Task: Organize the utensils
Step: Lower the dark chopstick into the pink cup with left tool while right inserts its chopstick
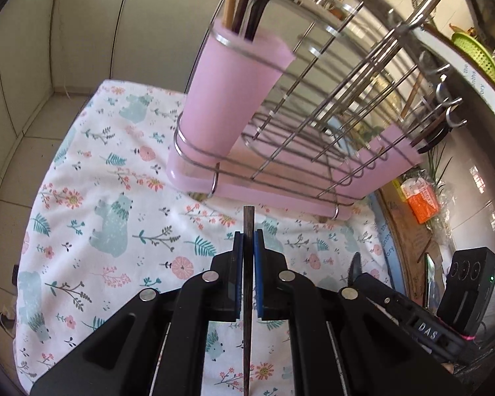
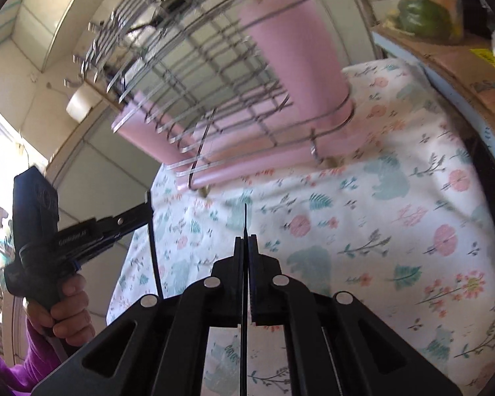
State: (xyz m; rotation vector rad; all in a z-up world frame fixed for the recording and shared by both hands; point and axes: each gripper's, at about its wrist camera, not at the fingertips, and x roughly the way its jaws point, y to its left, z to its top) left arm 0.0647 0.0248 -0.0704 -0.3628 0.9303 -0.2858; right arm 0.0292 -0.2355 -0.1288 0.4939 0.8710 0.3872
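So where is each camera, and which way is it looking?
Left wrist view: sits on the left tool, looking down its fingers at the pink utensil cup in the dish rack; the tool grips a dark chopstick.
Right wrist view: sits on the right tool, gripping a thin black utensil, facing the rack; a hand holding the left tool shows.
Both share the rack and floral cloth.
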